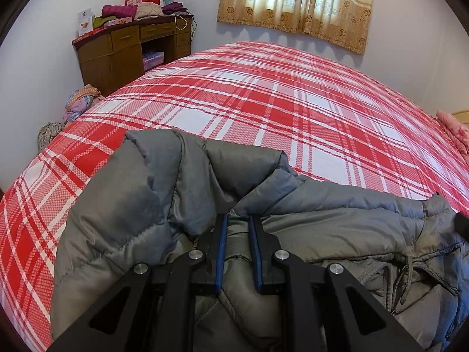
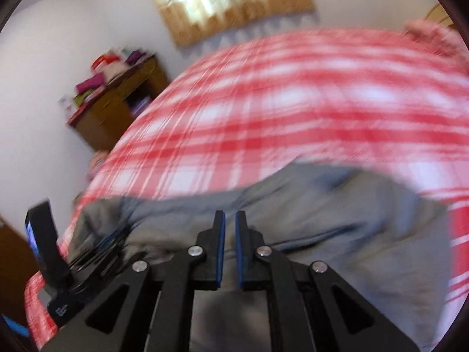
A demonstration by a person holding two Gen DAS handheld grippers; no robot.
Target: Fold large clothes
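At the bottom of the left wrist view we see the left claw [image 1: 238, 218] pinched on a fold of the gray puffy jacket [image 1: 307, 234], a ridge of fabric bunched between its blue pads [image 1: 223, 246]. The jacket lies crumpled across the lower half of that frame, at the near edge of the bed [image 1: 263, 94], with a drawstring [image 1: 407, 275] trailing at the lower right. In the right wrist view, which is badly blurred, the right claw [image 2: 230, 215] sits at the bottom center above the same jacket [image 2: 337, 220]; its jaws stand a narrow gap apart and we see nothing caught between them. At the lower left of that frame the black body of the left tool [image 2: 47, 243] shows beside the jacket's edge. Beyond the jacket the red and white plaid bedspread fills the middle of both views. Farther off, at the upper left of the left wrist view, a brown wooden desk [image 1: 129, 50] stands against the wall with folded clothes [image 1: 140, 10] heaped on its surface. At the top, a tan patterned curtain [image 1: 296, 3] hangs over a bright window, and something pink [image 1: 453, 130] lies at the right edge of the bed.
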